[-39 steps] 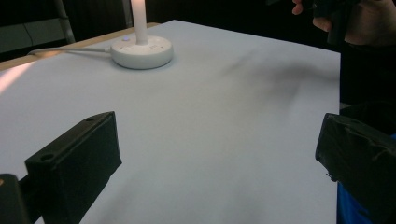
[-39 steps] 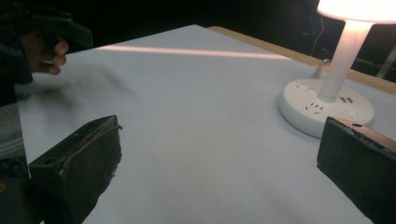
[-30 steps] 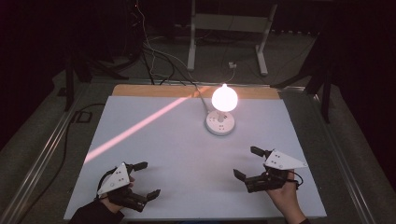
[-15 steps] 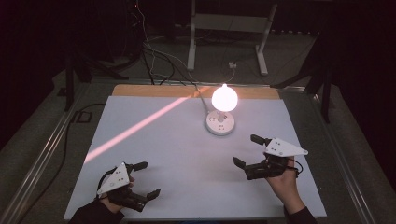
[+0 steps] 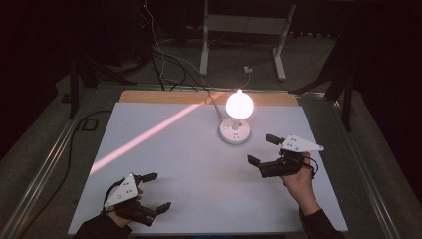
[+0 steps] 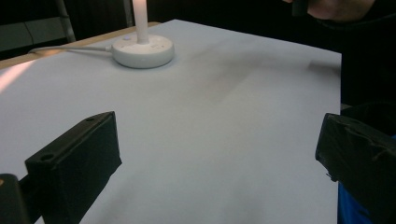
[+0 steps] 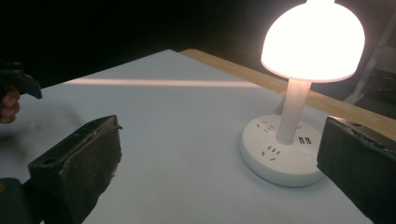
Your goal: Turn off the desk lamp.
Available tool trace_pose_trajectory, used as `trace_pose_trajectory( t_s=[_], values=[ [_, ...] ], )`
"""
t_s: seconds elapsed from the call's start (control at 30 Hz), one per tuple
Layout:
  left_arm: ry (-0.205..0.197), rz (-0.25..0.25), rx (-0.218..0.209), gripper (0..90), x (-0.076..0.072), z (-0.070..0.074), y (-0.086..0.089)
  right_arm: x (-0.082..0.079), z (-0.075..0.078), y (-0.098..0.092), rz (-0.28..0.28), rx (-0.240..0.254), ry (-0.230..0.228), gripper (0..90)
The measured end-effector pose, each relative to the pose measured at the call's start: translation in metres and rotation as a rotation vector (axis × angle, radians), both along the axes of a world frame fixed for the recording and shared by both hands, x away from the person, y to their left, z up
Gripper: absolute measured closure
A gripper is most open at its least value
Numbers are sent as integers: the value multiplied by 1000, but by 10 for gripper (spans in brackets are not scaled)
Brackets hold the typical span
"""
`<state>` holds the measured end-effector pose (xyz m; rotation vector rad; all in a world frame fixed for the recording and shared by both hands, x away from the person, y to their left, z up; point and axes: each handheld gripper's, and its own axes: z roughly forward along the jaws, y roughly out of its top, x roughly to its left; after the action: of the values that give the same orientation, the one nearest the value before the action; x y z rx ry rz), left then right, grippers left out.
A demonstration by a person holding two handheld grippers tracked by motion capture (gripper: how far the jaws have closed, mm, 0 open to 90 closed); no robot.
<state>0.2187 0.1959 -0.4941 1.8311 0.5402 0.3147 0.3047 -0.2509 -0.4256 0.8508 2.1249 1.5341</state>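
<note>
Lamp (image 5: 236,119): lit, upright, ahead-left of right gripper (image 5: 263,149), near. Right jaws spread, empty. Left gripper (image 5: 155,190): spread, well apart.

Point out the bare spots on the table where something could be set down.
Bare patches: the wide stretch between the left hand-held gripper and the right hand-held gripper, and the far-left part of the table, crossed by a light streak. Tightest: between the lit lamp and the right hand-held gripper.
</note>
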Motion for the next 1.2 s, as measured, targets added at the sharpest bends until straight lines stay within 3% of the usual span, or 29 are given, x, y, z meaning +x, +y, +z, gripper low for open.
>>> trace_pose_trajectory(
  t_s=[0.23, 0.63, 0.77, 0.97, 1.2],
  values=[
    [0, 1, -4, 6, 0, 0, 0, 16, -3, 4, -2, -15, -6, 0],
    [2, 0, -5, 5, 0, 0, 0, 47, -12, 8, -12, 5, -5, 0],
    [7, -6, 1, 6, 0, 0, 0, 60, -18, 6, -32, 32, 9, 0],
    [3, -8, -5, 6, 0, 0, 0, 81, -28, 4, -72, 7, 29, 0],
    [6, 2, -14, 6, 1, 0, 1, 104, -46, -1, -97, 4, 89, 0]
  ],
)
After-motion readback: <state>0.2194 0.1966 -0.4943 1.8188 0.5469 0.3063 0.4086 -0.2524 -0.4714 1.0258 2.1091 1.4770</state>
